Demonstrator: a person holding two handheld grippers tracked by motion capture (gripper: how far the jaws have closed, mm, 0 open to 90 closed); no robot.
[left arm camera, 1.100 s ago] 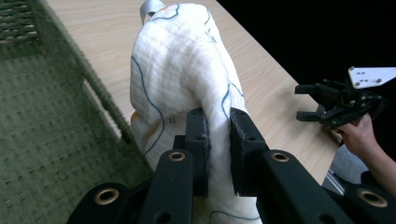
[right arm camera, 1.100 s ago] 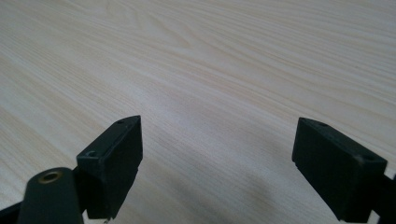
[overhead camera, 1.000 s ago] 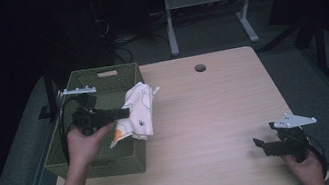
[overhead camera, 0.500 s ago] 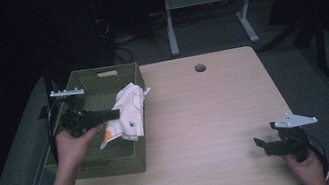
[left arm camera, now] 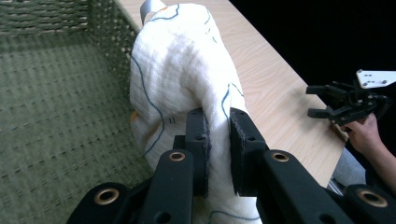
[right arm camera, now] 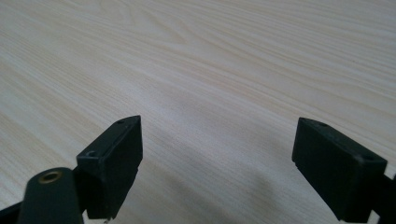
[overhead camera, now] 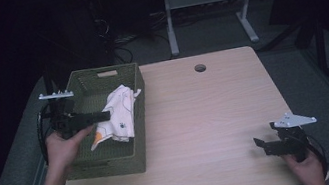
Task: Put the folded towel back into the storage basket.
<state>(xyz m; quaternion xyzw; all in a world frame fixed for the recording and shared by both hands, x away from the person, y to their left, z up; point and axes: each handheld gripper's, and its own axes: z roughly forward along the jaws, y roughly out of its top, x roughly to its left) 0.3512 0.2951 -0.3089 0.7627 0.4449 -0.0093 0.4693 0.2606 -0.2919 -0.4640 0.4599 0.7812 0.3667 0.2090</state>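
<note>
Two grippers worked at a pale wooden desk (overhead camera: pixel 207 116) — the largest thing in sight. On its left edge sat a green woven basket (overhead camera: pixel 113 159), and over the basket's inside hung a white cloth with blue lines and an orange patch (overhead camera: pixel 118 115), beside the right wall. The left gripper (left arm camera: pixel 218 140) pinched a fold of that cloth between its pads. Well apart, at the desk's near right corner, the right gripper (right arm camera: pixel 217 154) stood spread wide — nothing between its jaws.
</note>
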